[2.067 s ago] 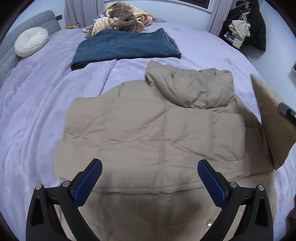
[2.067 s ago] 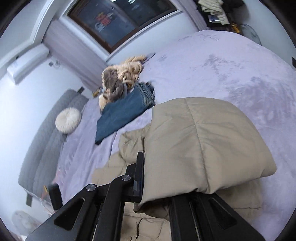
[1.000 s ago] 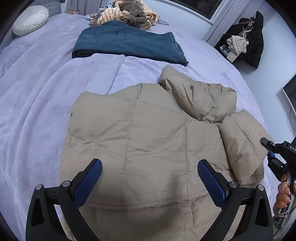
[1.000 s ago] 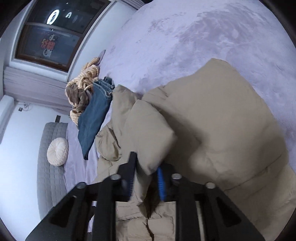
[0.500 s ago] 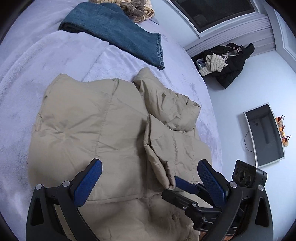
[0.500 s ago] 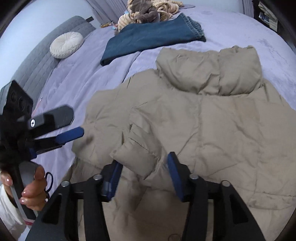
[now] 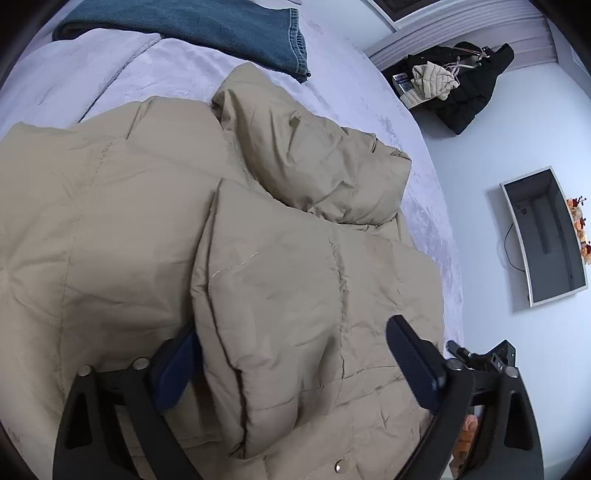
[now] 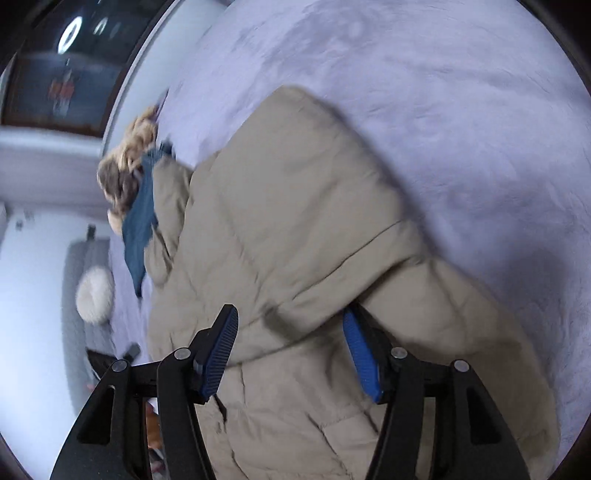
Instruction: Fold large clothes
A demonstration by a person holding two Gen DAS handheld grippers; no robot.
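Lying flat: 1 jacket [image 7: 155, 236], 1 jeans [image 7: 207, 26].

Open lavender bedspread [image 7: 369, 107] right of the beige puffer jacket [image 7: 129, 229], bulky hood [image 7: 325, 166] blocking the far edge, folded jeans [image 7: 207, 22] beyond, folded sleeve [image 7: 280, 302] filling the near centre.

Bed [image 7: 376, 96] with a pale lilac plush cover, seen from both wrist views. Lying directly on it: a beige padded jacket [image 7: 155, 236], spread flat with one sleeve folded across its body and the hood bunched at the top; folded blue jeans [image 7: 207, 26] beyond the hood; a heap of tan and brown knitwear [image 8: 127, 166] past the jeans; a round cream cushion [image 8: 95, 295] by the grey headboard [image 8: 79, 273].
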